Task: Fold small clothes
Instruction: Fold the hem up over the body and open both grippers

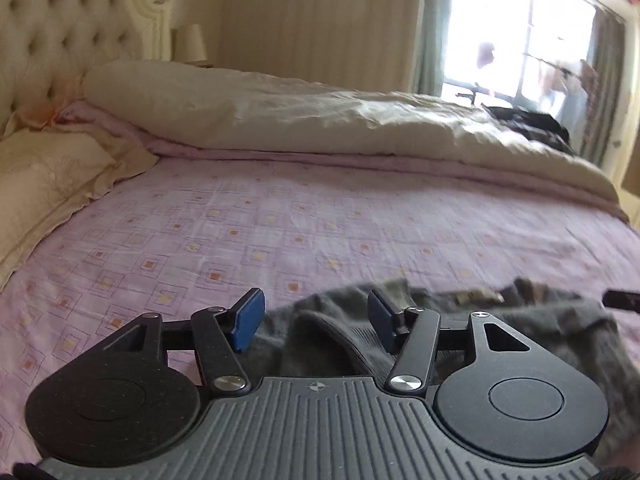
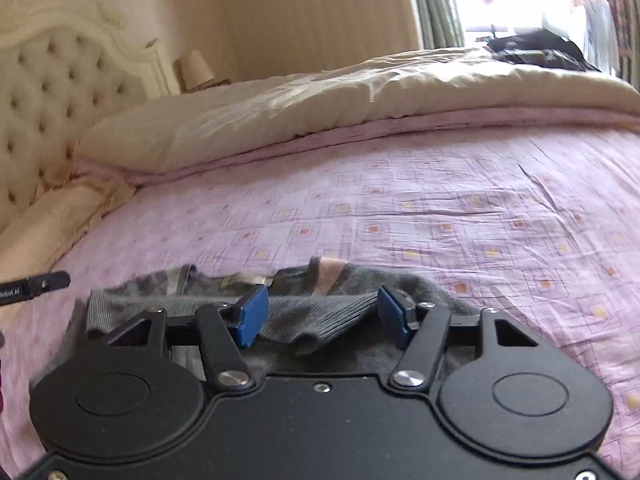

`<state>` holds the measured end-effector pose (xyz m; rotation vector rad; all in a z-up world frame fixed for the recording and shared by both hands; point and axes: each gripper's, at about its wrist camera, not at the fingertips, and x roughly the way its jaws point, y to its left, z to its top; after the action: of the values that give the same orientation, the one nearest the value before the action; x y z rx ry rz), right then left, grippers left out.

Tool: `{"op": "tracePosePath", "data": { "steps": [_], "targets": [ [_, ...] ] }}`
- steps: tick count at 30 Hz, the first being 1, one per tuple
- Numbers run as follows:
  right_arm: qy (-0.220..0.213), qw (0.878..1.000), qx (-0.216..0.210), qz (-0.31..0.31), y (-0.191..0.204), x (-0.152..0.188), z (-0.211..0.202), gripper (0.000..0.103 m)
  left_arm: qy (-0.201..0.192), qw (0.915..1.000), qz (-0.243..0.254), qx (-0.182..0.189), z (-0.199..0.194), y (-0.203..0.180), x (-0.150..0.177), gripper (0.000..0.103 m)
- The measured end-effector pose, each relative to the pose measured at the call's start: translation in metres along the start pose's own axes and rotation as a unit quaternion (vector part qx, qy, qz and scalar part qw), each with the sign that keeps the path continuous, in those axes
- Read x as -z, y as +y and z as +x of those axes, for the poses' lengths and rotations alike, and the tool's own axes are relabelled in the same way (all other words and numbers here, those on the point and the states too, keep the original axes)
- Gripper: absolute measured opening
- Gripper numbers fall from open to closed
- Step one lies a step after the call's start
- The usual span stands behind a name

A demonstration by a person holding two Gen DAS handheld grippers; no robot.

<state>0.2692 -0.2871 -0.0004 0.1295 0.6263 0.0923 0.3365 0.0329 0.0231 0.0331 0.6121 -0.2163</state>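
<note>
A small grey knit garment (image 1: 320,340) lies crumpled on the pink patterned bedsheet (image 1: 280,232). My left gripper (image 1: 316,320) is open just above its left part, blue pads apart, holding nothing. In the right wrist view the same grey garment (image 2: 320,320), with a ribbed waistband and a pink patch, lies under my right gripper (image 2: 320,318), which is open with cloth between the jaws but not clamped. The tip of the right gripper (image 1: 622,300) shows at the left view's right edge. The tip of the left gripper (image 2: 36,284) shows at the right view's left edge.
A cream duvet (image 1: 320,120) is heaped along the far side of the bed. A cream pillow (image 1: 48,184) and tufted headboard (image 1: 60,32) are at the left. Dark clothes (image 1: 528,124) lie far right by the window. The bedsheet (image 2: 440,208) stretches ahead.
</note>
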Motion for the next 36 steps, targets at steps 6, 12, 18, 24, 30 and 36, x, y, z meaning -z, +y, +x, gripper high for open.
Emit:
{"op": "tracePosePath", "data": {
  "steps": [6, 12, 18, 24, 30, 36],
  "targets": [
    [0.051, 0.995, 0.013, -0.087, 0.036, 0.021, 0.024, 0.065, 0.055, 0.9961, 0.066, 0.019, 0.016, -0.032, 0.034, 0.055],
    [0.086, 0.994, 0.034, -0.064, 0.024, 0.0, 0.067, 0.067, 0.093, 0.9926, 0.077, 0.01, 0.06, -0.026, 0.026, 0.057],
    [0.089, 0.994, 0.056, -0.007, 0.005, -0.033, 0.094, 0.067, 0.119, 0.9928, 0.013, -0.008, 0.099, -0.006, -0.016, 0.057],
    [0.049, 0.998, 0.043, 0.018, 0.004, -0.044, 0.073, 0.068, 0.083, 0.9951, -0.022, -0.049, 0.091, 0.01, -0.048, 0.057],
    [0.026, 1.0, 0.005, -0.009, 0.036, -0.023, 0.045, 0.078, 0.053, 0.998, 0.016, -0.031, 0.047, -0.017, -0.038, 0.06],
    [0.046, 0.996, 0.016, -0.073, 0.067, 0.024, 0.044, 0.078, 0.06, 0.9954, 0.074, -0.011, 0.033, -0.046, 0.015, 0.061]
  ]
}}
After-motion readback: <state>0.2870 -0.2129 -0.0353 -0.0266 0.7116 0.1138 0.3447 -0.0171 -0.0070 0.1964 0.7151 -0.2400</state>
